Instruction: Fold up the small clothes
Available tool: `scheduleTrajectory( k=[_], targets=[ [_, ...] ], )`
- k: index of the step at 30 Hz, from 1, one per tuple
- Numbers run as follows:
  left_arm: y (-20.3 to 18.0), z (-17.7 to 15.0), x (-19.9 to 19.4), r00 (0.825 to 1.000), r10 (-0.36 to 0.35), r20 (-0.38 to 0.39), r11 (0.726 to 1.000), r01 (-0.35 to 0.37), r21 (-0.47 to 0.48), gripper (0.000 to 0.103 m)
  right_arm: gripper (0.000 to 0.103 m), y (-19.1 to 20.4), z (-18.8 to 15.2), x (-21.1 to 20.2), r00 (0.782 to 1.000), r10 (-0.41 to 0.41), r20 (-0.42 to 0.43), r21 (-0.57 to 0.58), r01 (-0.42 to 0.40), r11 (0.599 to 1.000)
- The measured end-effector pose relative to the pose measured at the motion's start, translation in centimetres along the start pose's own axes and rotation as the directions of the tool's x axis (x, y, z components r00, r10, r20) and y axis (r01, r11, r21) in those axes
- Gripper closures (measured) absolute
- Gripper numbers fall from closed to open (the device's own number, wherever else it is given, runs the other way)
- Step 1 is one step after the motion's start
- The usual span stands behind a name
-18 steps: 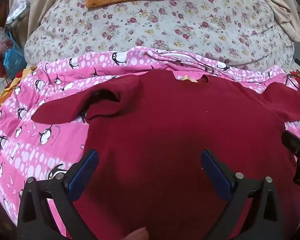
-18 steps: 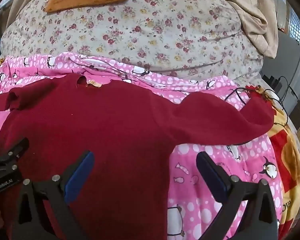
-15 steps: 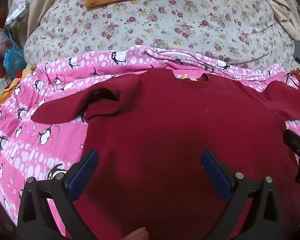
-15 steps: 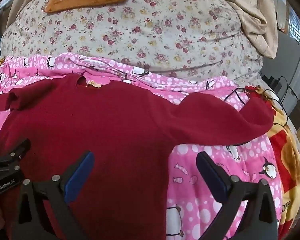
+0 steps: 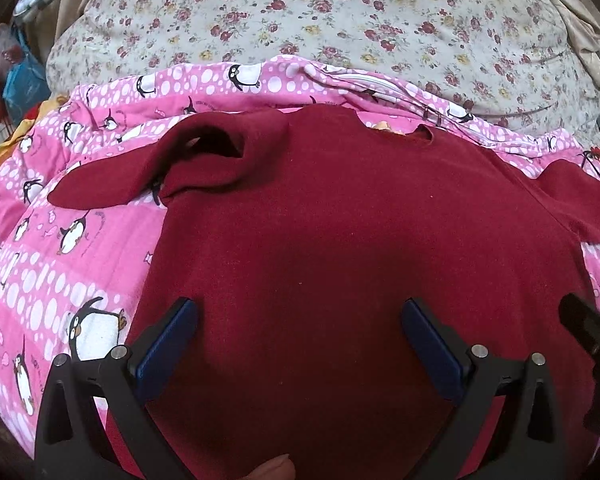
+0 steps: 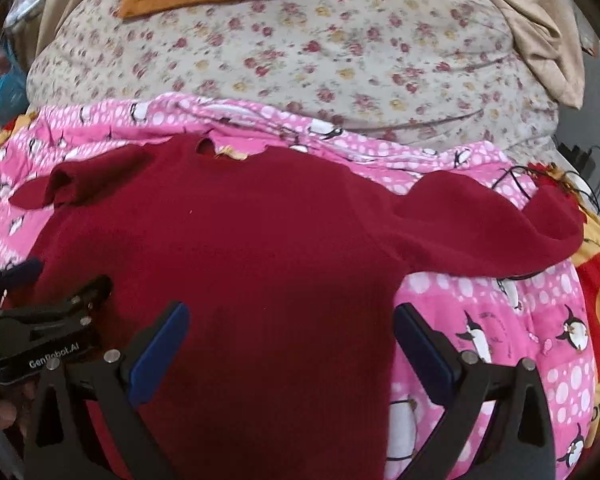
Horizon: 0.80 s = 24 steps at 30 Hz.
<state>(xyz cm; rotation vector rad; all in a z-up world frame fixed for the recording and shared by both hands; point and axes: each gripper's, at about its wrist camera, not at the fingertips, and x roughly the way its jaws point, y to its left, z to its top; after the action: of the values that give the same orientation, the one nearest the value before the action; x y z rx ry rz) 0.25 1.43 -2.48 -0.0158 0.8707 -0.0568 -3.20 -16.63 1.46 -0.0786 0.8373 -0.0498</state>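
Your left gripper [image 5: 300, 344] hangs with its jaws wide apart over the lower half of the sweater [image 5: 340, 240], gripping nothing. Your right gripper [image 6: 292, 344] is spread just as wide, its left finger over the sweater's body and its right finger over the pink blanket [image 6: 500, 320] beside the hem. The sweater lies flat, neck away from you, on the blanket. Its left sleeve [image 5: 148, 176] is crumpled back near the shoulder; the right sleeve [image 6: 500, 228] stretches out sideways. A floral quilt [image 6: 320, 48] bulges beyond the blanket
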Motion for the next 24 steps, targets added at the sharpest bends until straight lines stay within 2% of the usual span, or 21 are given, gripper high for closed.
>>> scheduleTrajectory(
  k=[4, 8, 14, 18, 24],
  targets=[
    [-0.2, -0.1, 0.1, 1.000, 0.006, 0.004, 1.000, -0.006, 0.000, 0.010, 0.000, 0.5, -0.5, 0.6, 0.999, 0.016, -0.028, -0.010, -0.016, 1.000],
    [-0.2, -0.4, 0.2, 1.000, 0.012, 0.013, 1.000, -0.012, -0.003, 0.010, 0.000, 0.9, -1.4, 3.0, 0.984, 0.094, -0.154, 0.034, -0.090, 0.995],
    [-0.4, -0.7, 0.0, 0.999, 0.045, 0.023, 0.999, -0.045, 0.005, 0.010, 0.000, 0.7, -2.1, 3.2, 0.987, 0.101, -0.122, 0.056, -0.095, 0.994],
    [0.4, -0.6, 0.3, 1.000, 0.001, -0.007, 1.000, -0.001, -0.020, 0.010, 0.000, 0.9, -2.3, 3.2, 0.990, 0.090, -0.111, 0.042, -0.085, 0.995],
    [1.2, -0.6, 0.1, 0.994, -0.062, -0.087, 0.998, 0.062, -0.003, 0.011, 0.000, 0.9, -2.3, 2.9, 0.992, 0.081, -0.091, 0.032, -0.079, 0.996]
  ],
)
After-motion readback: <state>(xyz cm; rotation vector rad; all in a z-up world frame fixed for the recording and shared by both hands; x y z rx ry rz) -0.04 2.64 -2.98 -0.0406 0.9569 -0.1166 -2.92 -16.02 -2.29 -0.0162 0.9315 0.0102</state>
